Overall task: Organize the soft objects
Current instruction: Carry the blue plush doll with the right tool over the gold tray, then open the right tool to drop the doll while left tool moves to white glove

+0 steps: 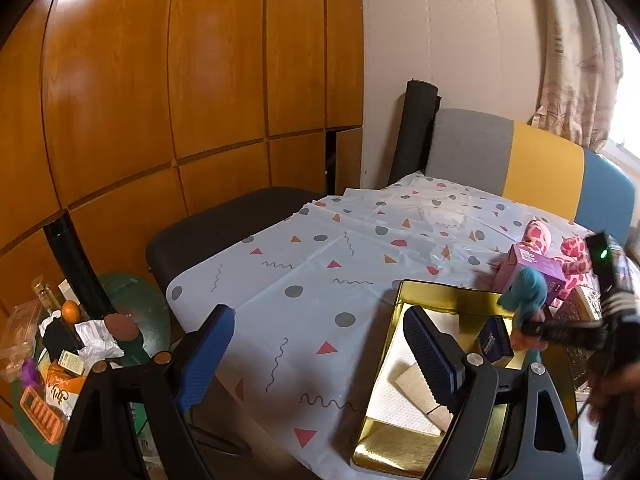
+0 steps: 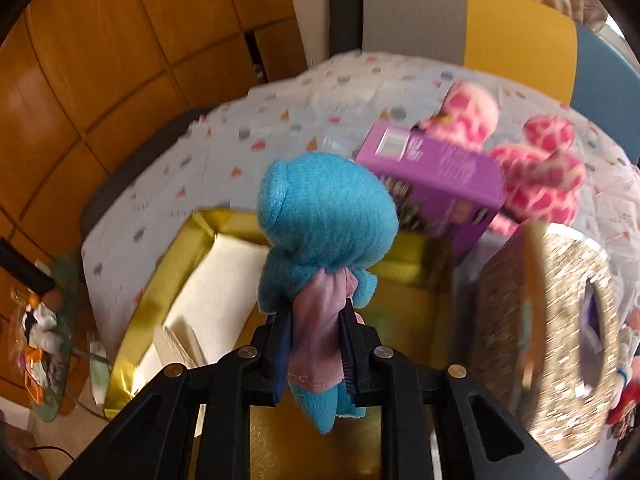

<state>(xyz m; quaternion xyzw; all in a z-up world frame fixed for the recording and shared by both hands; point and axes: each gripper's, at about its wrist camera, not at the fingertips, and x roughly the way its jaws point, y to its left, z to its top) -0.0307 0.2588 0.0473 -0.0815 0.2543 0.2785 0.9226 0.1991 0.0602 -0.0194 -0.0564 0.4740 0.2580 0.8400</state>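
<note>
Blue ribbed pads of the right claw [image 2: 314,344] clenched on the pinkish belly of a turquoise plush toy [image 2: 320,216], head pointing away from the camera, lower body dangling between the black arms. Held above the gold tray [image 2: 132,320], not resting on it. Lined with white paper [image 2: 224,280] along the tray's left part, a tan card lying on it near the edge. Just beyond the toy, a purple box [image 2: 440,176] lying tilted on the tabletop [image 2: 280,120], covered in a white cloth printed with dots, triangles and squiggles. Behind the box, touching it or nearly so, a pink spotted plush [image 2: 536,184]. To the right, blurred, a glittery gold box [image 2: 560,320].

Left claw [image 1: 316,356] spread wide and released, nothing between its blue pads; one pad over the bare cloth, the other over the tray's near corner. Same turquoise toy visible at the right of that view, above the tray's far edge. Off the tabletop's left side, a green round side table [image 1: 136,304] cluttered with packets and an orange.
</note>
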